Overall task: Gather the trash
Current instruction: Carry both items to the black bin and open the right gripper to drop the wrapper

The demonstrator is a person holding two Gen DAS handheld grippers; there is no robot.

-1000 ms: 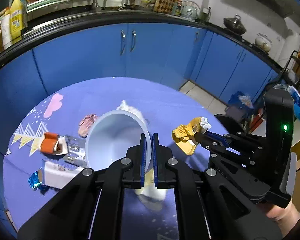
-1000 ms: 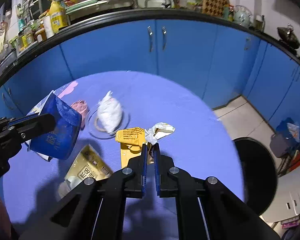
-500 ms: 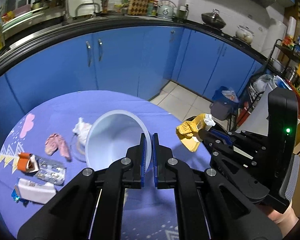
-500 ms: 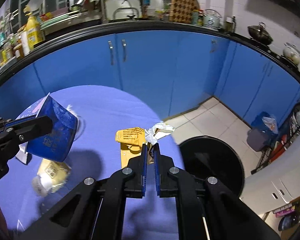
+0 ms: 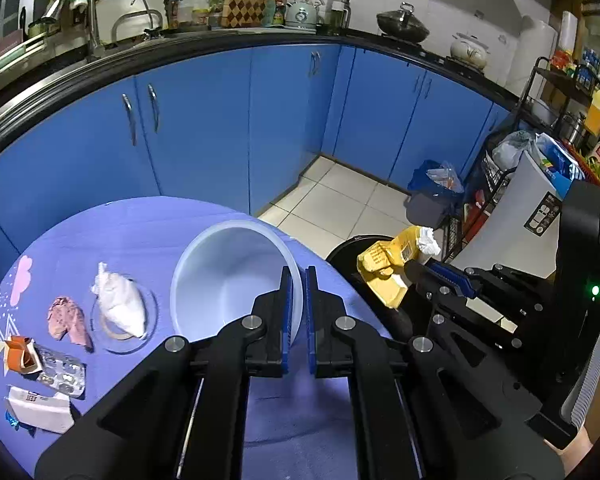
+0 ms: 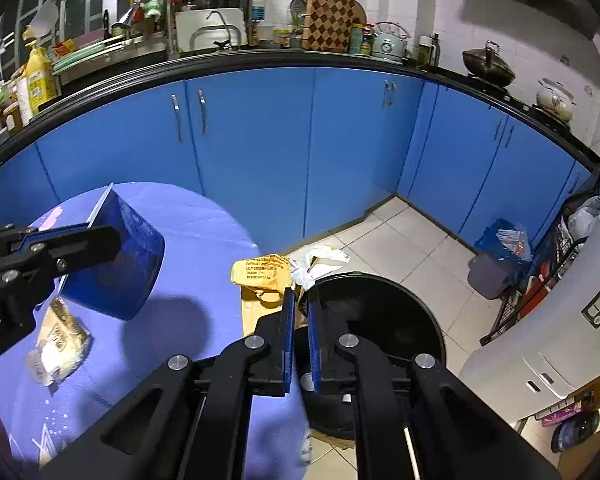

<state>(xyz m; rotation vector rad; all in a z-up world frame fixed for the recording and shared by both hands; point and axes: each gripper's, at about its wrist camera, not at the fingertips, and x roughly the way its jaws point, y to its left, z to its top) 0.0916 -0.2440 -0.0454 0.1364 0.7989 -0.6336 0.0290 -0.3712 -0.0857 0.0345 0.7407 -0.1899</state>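
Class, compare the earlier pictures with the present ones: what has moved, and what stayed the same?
Both grippers swung away from the table centre toward the black bin. The right gripper now carries the yellow wrapper at the bin's rim; the left gripper follows, gripping the blue paper cup. Both grips unchanged; the table litter stayed put.

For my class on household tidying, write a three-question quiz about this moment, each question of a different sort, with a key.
1. True or false: the left gripper is shut on the rim of the blue cup.
2. Which does the right gripper hold? A) pink scrap B) yellow wrapper C) foil blister pack
3. Fill in: the held wrapper hangs at the edge of the black ___ on the floor.

Key: 1 true; 2 B; 3 bin. The pink scrap and foil blister pack lie on the purple tablecloth.
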